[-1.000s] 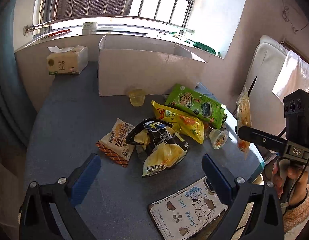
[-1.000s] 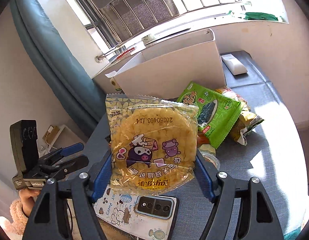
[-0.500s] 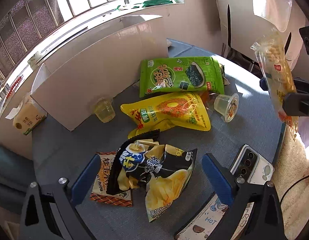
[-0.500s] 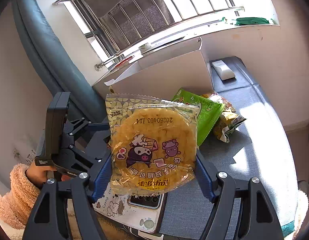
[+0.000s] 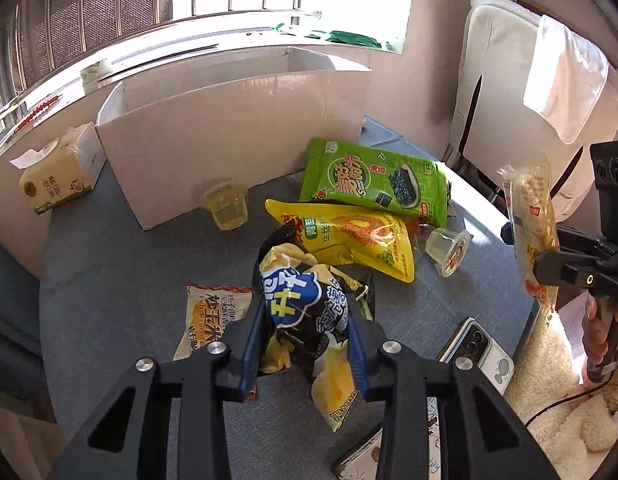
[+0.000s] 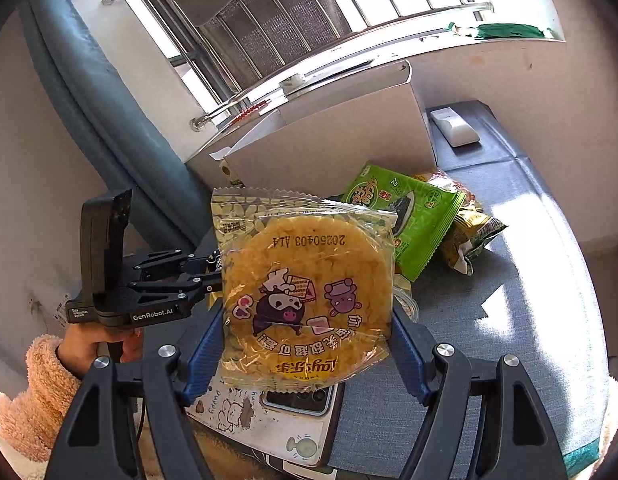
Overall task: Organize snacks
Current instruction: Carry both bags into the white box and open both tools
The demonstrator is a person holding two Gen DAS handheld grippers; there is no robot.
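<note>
snacks — left jaws (image 5: 307,328) pinch black chip bag (image 5: 305,312), right jaws (image 6: 305,344) clamp corn cake pack (image 6: 305,300) above table edge (image 5: 525,320).

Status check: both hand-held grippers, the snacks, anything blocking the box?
Left hand-held gripper shut on black chip bag. Right hand-held gripper shut on yellow cracker pack, held aloft. White box open behind; jelly cup at its front wall.

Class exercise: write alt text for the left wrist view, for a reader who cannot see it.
The left gripper is shut on a black chip bag on a grey table. Beyond lie yellow and green snack bags, two jelly cups and a white box.
</note>
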